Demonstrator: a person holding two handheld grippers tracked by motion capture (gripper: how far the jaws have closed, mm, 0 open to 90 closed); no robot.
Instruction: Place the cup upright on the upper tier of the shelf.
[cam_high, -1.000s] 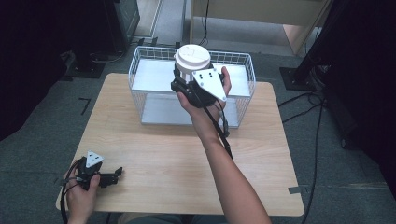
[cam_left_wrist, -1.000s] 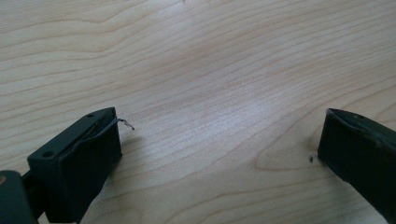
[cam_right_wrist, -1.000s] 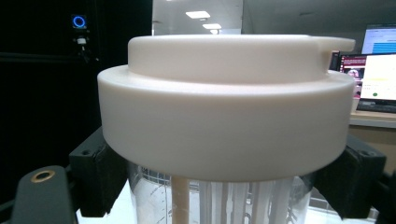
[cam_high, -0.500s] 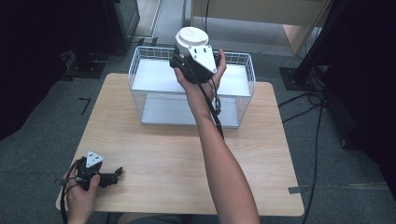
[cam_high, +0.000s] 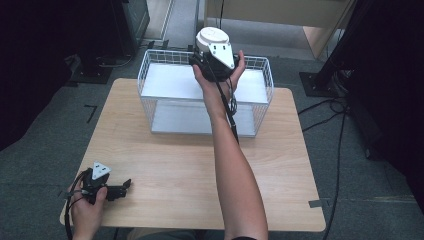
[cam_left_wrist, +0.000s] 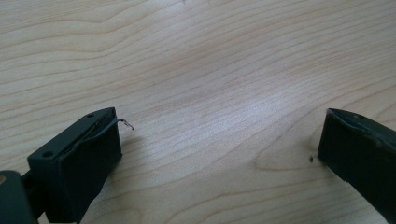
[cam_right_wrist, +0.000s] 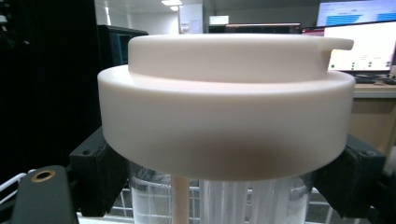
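A clear jar with a thick white lid (cam_high: 212, 39) hangs upright above the far side of the white wire basket (cam_high: 146, 67). My right gripper (cam_high: 209, 61) is shut on it. In the right gripper view the white lid (cam_right_wrist: 224, 121) spreads over both black jaws, which press on the clear body (cam_right_wrist: 233, 203) just under it; my right gripper (cam_right_wrist: 224, 176) holds it from both sides. Near the table's front left corner my left gripper (cam_high: 121, 189) lies low on the wood. In its own view, my left gripper (cam_left_wrist: 219, 126) stands open with only bare wood between the jaws.
The wire basket has a white floor (cam_high: 170, 82) and stands at the far middle of the wooden table (cam_high: 180, 165). A cable (cam_high: 231, 112) trails from the right gripper along the forearm. Dark stands and cables (cam_high: 330, 107) lie on the floor to the right.
The right hand has carried the jar away from the person, from over the basket's middle to above its far rim. The left gripper has stayed put.
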